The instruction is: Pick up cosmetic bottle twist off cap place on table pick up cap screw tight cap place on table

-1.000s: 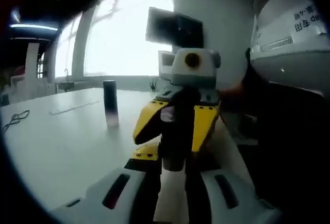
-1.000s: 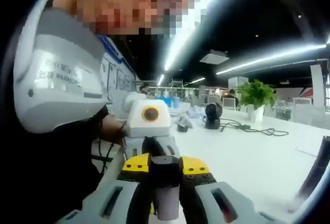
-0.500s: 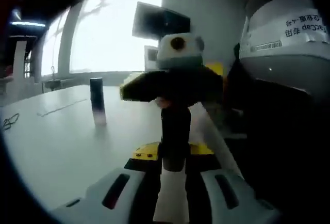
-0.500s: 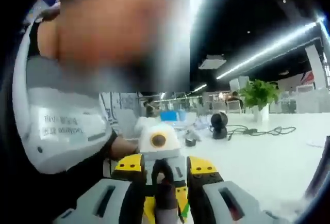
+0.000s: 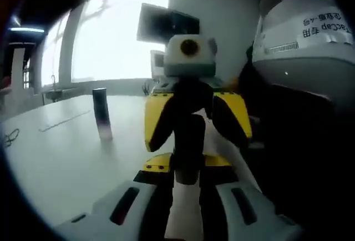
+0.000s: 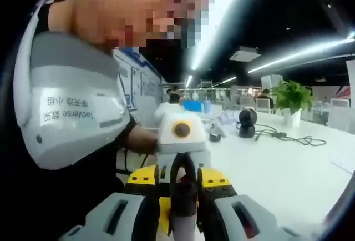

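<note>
In the left gripper view my left gripper is shut on the pale lower body of a cosmetic bottle, held above the white table. The bottle's black cap points away from me. The right gripper faces it, yellow jaws upright on either side of the cap. In the right gripper view my right gripper is shut on the dark cap. Just beyond it stands the left gripper, with yellow jaw blocks on both sides.
A second dark bottle stands upright on the table to the left, with a cable further left. A monitor sits behind. The person's dark torso with a white labelled pack is close. A fan and plant are far across the table.
The right gripper has rolled around the cap: half a second ago its yellow jaws lay crosswise, now they stand upright again. Both views have shifted a little with the hands.
</note>
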The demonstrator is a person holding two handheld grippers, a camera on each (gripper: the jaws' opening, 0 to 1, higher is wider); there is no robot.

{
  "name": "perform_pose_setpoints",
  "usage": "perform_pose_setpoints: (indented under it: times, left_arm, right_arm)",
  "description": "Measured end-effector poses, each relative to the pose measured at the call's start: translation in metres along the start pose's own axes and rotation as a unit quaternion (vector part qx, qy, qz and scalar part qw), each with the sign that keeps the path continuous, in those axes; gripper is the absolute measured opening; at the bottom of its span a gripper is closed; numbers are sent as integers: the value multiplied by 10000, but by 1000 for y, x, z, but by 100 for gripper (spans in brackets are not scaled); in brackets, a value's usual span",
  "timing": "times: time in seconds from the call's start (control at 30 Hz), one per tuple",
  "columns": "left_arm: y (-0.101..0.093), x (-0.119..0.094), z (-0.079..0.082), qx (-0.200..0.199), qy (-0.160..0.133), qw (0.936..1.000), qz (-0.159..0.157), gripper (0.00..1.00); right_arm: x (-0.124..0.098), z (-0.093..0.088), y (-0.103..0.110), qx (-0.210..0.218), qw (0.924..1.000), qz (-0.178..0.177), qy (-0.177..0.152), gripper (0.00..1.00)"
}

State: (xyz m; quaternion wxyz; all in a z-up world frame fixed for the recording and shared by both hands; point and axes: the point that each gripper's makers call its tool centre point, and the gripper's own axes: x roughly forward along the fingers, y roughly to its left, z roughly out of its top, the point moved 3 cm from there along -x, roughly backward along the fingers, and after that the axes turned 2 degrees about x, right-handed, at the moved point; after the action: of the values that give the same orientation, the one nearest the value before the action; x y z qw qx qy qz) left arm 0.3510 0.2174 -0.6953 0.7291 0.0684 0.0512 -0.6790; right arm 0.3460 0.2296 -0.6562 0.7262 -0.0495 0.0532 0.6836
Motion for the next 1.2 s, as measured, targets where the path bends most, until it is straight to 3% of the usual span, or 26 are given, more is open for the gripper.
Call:
perform_pose_setpoints:
  times: [0.1,0.3,0.47,0.8,0.83,1.1,1.13,1.2]
  left_arm:
    - [-1,2,-2,143,106,9998,26,6]
    - [-1,2,-7,128,134,9998,104,6]
    - [4,-4,-6,-57,-231,9995,199,6]
    - [9,-4,-14,-48,-288,9991,298,6]
    - [10,-4,-16,7,-244,9992,305,6]
    - [13,1,-16,19,-291,9989,354,6]
    - [14,2,-15,-41,-295,9988,384,6]
    - [16,2,-16,11,-256,9985,481,6]
  right_arm:
    - [0,-6,1,-48,10000,52,70,14]
    - [-5,-11,-2,-87,9999,-81,16,13]
    - [-13,-10,-12,124,9991,-158,-363,13]
    - [-3,-25,-13,94,9995,16,-292,18]
    - [-2,-26,-12,84,9996,21,-261,15]
    - [-2,-25,-17,185,9992,-130,-330,13]
    - [-2,-24,-19,311,9986,-232,-370,13]
    - [-2,-23,-21,86,9981,-455,-403,13]
